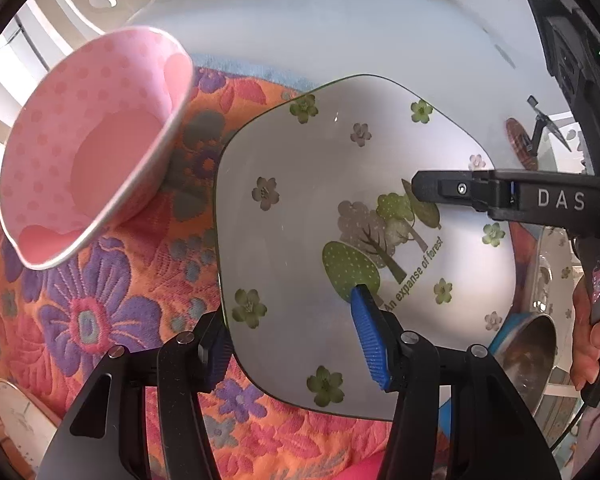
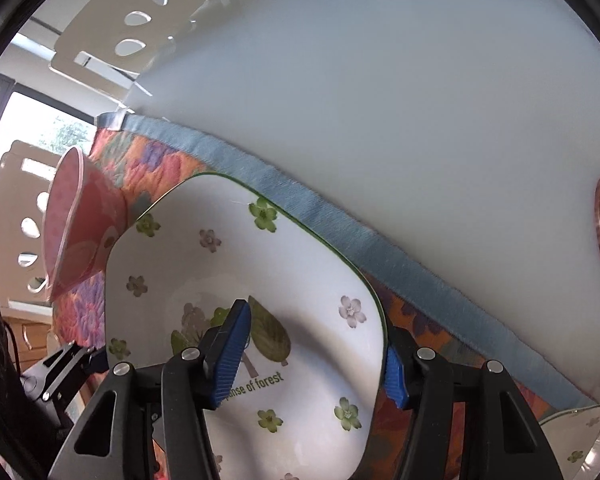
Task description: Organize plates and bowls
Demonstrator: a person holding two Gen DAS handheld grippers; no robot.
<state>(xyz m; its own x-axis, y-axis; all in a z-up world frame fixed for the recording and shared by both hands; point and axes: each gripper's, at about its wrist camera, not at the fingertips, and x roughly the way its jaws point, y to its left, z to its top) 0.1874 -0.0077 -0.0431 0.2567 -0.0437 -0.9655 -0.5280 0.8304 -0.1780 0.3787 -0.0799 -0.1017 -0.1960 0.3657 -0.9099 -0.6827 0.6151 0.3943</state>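
While both grippers clamp opposite rims of the same square plate, the next move turns on how that plate lies between them. The left gripper bites one edge, one blue pad pressed on the printed face and the other tucked under the rim. The right gripper holds the opposite edge the same way, one pad on the tree picture and its partner outside the rim. In the left view, the right gripper's black finger reaches in across the plate from the far side, so the two tools face each other with the plate spanning the space between.

The plate sits over the flowered mat that covers this end of the white table, close to the mat's blue-bound edge; whether it has left the mat cannot be told. A pink bowl stands just beside the plate on the left gripper's side, nearer to that hand. More dishes wait off the plate's opposite side, by the person's hand. Any carry probably needs both hands moving together, level.
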